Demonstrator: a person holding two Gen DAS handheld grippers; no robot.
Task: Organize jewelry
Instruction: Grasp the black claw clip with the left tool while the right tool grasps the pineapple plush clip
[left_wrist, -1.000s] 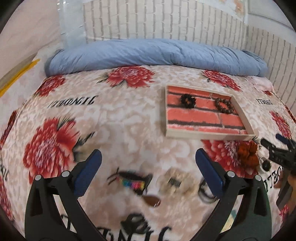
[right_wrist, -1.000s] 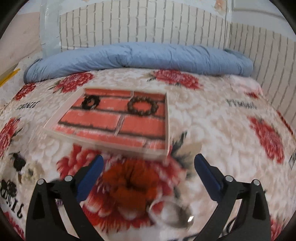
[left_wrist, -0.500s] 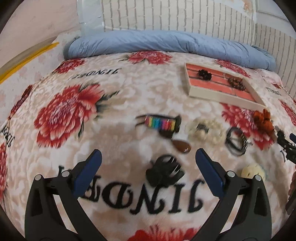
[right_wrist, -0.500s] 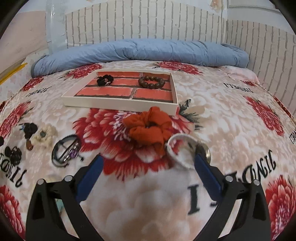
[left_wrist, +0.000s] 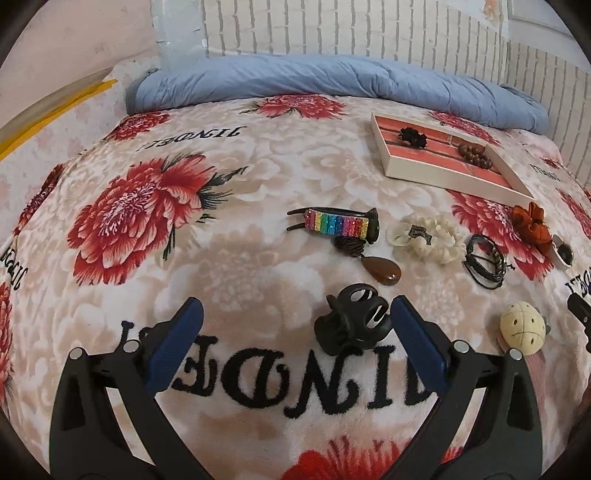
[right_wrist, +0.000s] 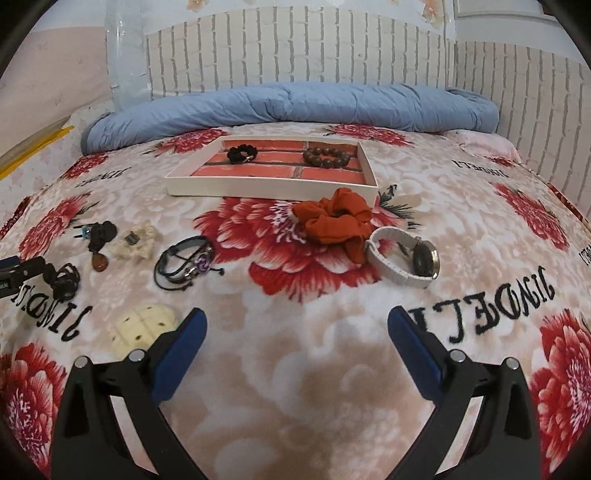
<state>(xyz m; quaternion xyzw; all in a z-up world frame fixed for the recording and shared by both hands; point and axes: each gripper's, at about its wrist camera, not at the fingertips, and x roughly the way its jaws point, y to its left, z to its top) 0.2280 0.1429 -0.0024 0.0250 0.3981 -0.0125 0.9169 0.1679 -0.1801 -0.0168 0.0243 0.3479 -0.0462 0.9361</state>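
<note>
A white-rimmed tray (right_wrist: 273, 191) with a brick-print floor lies on the bed and holds a black bead bracelet (right_wrist: 241, 153) and a brown bead bracelet (right_wrist: 326, 158). Loose on the blanket lie an orange scrunchie (right_wrist: 334, 220), a white-strap watch (right_wrist: 404, 260), a black cord bracelet (right_wrist: 184, 261), a cream scrunchie (left_wrist: 426, 238), a rainbow hair clip (left_wrist: 338, 223), a brown teardrop pendant (left_wrist: 384, 271), a black claw clip (left_wrist: 352, 325) and a cream plush ball (left_wrist: 522, 328). My left gripper (left_wrist: 295, 343) is open, the claw clip just inside its right finger. My right gripper (right_wrist: 297, 350) hangs open over bare blanket.
A rolled blue duvet (right_wrist: 288, 107) lies along the head of the bed under a white brick-pattern wall (right_wrist: 295, 55). The floral blanket (right_wrist: 332, 369) covers the whole bed. The left gripper's tip (right_wrist: 18, 275) shows at the far left of the right wrist view.
Both grippers have pulled back and lowered toward the near end of the bed. The tray now sits farther off, and the claw clip and plush ball have come into view.
</note>
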